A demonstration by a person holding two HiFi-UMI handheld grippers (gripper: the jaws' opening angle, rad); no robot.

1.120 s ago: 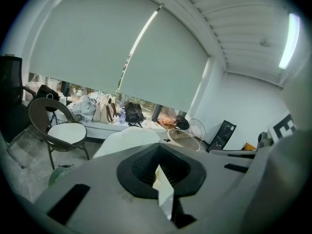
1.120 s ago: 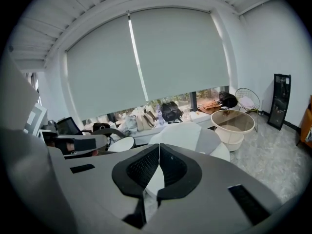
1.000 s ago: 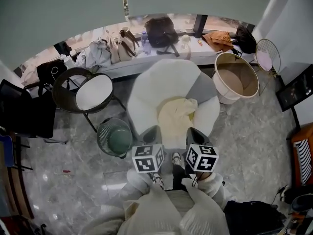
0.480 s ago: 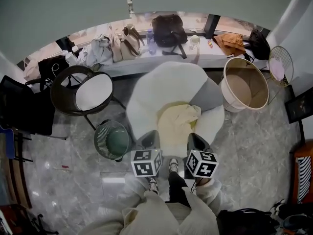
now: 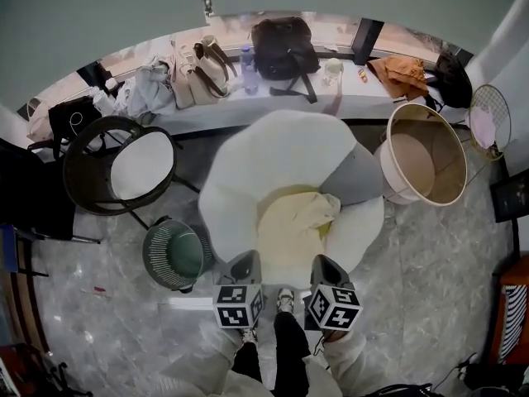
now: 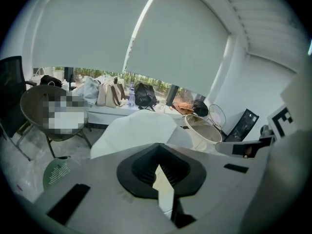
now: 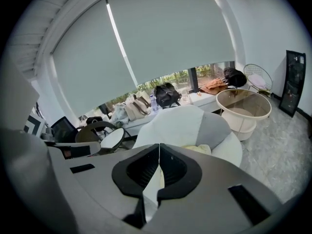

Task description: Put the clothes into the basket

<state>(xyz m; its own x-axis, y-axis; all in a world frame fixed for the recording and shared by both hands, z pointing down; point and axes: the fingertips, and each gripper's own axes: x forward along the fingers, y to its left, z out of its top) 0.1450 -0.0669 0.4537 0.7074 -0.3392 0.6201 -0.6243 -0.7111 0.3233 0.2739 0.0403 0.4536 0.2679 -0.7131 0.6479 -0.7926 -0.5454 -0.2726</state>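
Observation:
A pale yellow garment (image 5: 293,222) lies crumpled on the seat of a white petal-shaped armchair (image 5: 281,151). The garment's edge (image 7: 200,149) shows above my right jaws in the right gripper view. A round beige basket (image 5: 426,164) stands on the floor to the right of the chair, and it appears as basket (image 6: 202,130) and basket (image 7: 242,108) in the two gripper views. Both grippers hover side by side at the chair's front edge, short of the garment. My left gripper (image 5: 245,267) and right gripper (image 5: 325,270) are both shut, holding nothing.
A green wire bin (image 5: 175,255) stands left of the chair. A dark round chair with a white cushion (image 5: 120,164) is further left. Bags crowd the window ledge (image 5: 281,44). A wire side table (image 5: 489,114) sits at far right. The person's shoes (image 5: 283,300) are between the grippers.
Both grippers have sunk and moved forward toward the chair's front edge, still shut. The head view has shifted, so the chair and basket sit lower and nearer.

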